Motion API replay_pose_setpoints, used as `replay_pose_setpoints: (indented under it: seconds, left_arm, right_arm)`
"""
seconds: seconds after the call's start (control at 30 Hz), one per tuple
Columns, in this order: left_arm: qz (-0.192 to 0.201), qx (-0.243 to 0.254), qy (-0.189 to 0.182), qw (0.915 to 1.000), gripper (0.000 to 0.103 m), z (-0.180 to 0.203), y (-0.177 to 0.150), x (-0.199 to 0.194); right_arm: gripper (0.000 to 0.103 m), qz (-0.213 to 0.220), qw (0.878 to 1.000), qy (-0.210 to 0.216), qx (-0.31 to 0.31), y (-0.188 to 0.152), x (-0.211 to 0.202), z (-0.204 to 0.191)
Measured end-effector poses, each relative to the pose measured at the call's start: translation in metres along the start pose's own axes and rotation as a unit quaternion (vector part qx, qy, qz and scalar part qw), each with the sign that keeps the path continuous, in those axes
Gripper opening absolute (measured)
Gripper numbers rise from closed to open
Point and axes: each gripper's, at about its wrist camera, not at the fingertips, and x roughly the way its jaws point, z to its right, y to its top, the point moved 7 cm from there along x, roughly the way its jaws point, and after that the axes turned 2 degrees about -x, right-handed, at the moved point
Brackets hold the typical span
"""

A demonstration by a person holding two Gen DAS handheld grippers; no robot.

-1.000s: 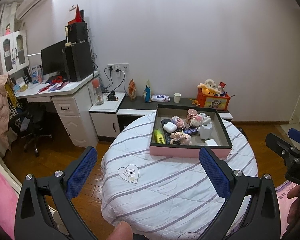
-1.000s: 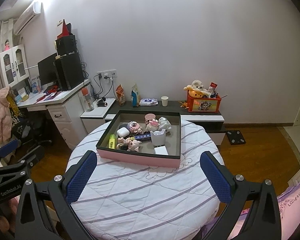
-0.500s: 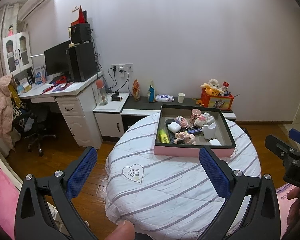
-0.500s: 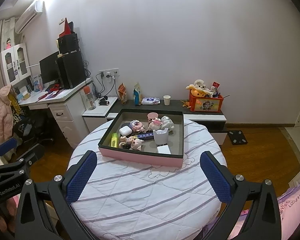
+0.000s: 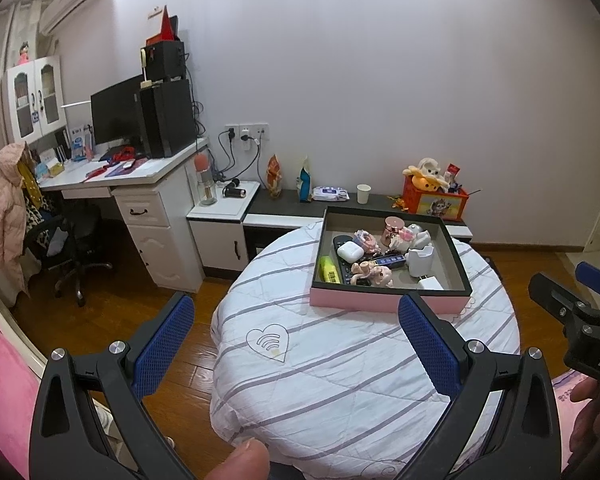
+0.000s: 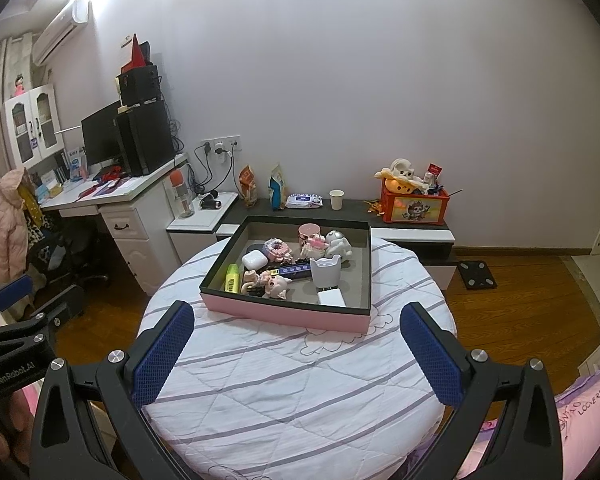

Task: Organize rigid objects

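Observation:
A pink box with a black rim [image 5: 388,303] [image 6: 284,313] stands at the far side of a round table with a striped white quilt [image 5: 340,368] [image 6: 292,384]. In it lie a white earbud case [image 5: 350,251] [image 6: 255,259], a yellow highlighter [image 5: 329,270] [image 6: 232,278], a white cup-shaped holder [image 5: 419,258] [image 6: 325,273], a white charger [image 6: 331,297], a pink jar [image 6: 309,233] and small pink figurines [image 6: 274,282]. My left gripper [image 5: 296,336] and right gripper [image 6: 296,340] are both open and empty, held well short of the box above the table's near edge.
A white desk with monitor and black tower [image 5: 156,120] stands at the left, with an office chair [image 5: 72,248]. A low dark shelf [image 6: 340,208] behind the table holds a paper cup, packets and an orange toy box [image 6: 414,204]. A scale [image 6: 478,274] lies on the wooden floor.
Both grippers have drawn back a little and tilted, so the table and box appear slightly farther and shifted right in the left view. Jaws stay open.

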Motion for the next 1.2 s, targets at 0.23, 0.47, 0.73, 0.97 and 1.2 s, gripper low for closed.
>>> replay_pose_setpoints:
  seconds: [0.23,0.47,0.73,0.97,1.2]
  left_arm:
    - [0.002,0.004,0.001,1.0000,0.103,0.0011,-0.0006,-0.0002]
    - [0.000,0.002,-0.002,1.0000,0.103,0.0039,0.0001,0.0004]
    - [-0.002,0.004,-0.004,1.0000,0.103,0.0056,-0.0005,0.0008]
    - [-0.003,0.004,-0.005,1.0000,0.103,0.0065,-0.0008,0.0019]
    - [0.004,0.010,-0.009,0.9999,0.103,0.0059,-0.0044,0.0014]
  right_arm:
    - [0.103,0.001,1.000,0.000,-0.001,-0.0002,-0.0004,-0.0016]
    - [0.103,0.001,1.000,0.000,-0.002,0.0001,-0.0003,-0.0028]
    - [0.103,0.000,1.000,0.001,-0.002,0.0000,-0.0005,-0.0045]
    - [0.103,0.000,1.000,0.001,-0.002,0.0004,-0.0003,-0.0043]
    - [0.103,-0.001,1.000,0.002,-0.002,0.0004,0.0007,-0.0053]
